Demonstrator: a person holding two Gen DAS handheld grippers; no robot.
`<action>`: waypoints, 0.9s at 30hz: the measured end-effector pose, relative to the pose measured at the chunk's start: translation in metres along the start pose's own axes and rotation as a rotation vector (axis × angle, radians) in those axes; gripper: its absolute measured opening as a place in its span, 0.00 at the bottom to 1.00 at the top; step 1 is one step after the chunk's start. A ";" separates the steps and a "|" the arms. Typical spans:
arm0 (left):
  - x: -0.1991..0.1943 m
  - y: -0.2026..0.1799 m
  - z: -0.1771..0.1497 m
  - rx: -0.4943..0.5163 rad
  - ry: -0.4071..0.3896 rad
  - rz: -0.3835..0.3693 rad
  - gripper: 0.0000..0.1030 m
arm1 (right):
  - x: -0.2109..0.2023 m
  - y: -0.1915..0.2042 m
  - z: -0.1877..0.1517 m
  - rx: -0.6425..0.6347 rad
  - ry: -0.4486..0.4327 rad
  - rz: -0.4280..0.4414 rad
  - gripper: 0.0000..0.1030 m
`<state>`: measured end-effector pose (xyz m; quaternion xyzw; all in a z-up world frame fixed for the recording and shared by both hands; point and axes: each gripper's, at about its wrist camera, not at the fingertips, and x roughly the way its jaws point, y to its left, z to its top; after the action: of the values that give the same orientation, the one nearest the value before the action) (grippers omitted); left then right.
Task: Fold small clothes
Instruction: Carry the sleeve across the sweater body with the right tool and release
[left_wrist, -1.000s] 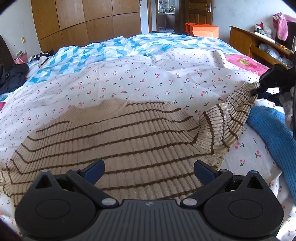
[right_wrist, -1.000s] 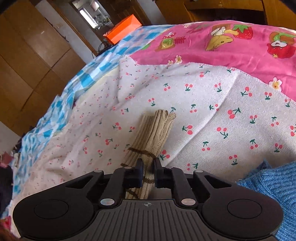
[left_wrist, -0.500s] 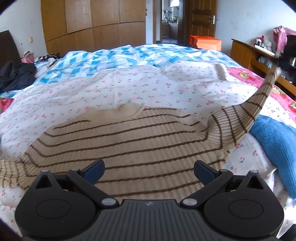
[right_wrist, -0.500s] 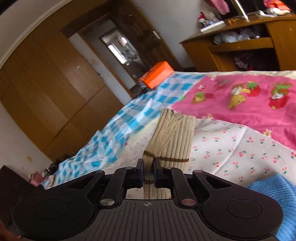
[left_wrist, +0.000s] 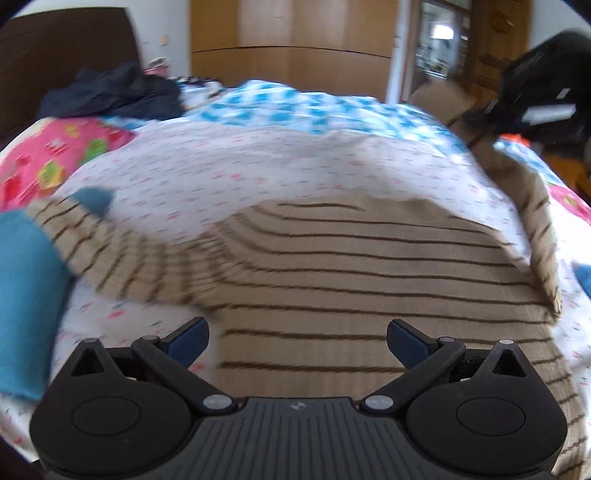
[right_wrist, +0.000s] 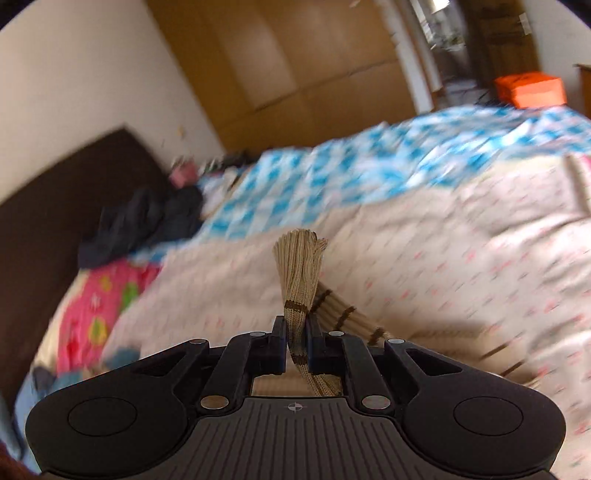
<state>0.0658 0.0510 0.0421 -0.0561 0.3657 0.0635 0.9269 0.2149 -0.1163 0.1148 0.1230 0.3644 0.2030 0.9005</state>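
Right wrist view shows your right gripper pinching the striped sweater by its sleeve cuff, while your left gripper hangs spread over the bed

Daylit, bright; heavy motion blur both views, fisheye warp w/ dark corners.

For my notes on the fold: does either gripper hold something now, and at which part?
The right gripper is shut on the striped sweater, pinching the bunched cuff end of one sleeve. The left gripper is open above the sweater body and holds nothing.
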 end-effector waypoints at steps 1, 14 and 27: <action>0.001 0.005 -0.003 -0.009 -0.004 0.015 1.00 | 0.017 0.014 -0.013 -0.022 0.058 0.016 0.11; 0.006 0.041 -0.015 -0.113 -0.019 0.016 1.00 | 0.072 0.054 -0.083 -0.184 0.323 0.018 0.16; 0.002 0.042 -0.017 -0.096 -0.067 0.056 1.00 | 0.089 0.077 -0.091 -0.265 0.340 -0.022 0.13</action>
<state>0.0488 0.0903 0.0260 -0.0881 0.3324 0.1086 0.9327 0.1869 -0.0011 0.0252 -0.0366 0.4824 0.2569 0.8366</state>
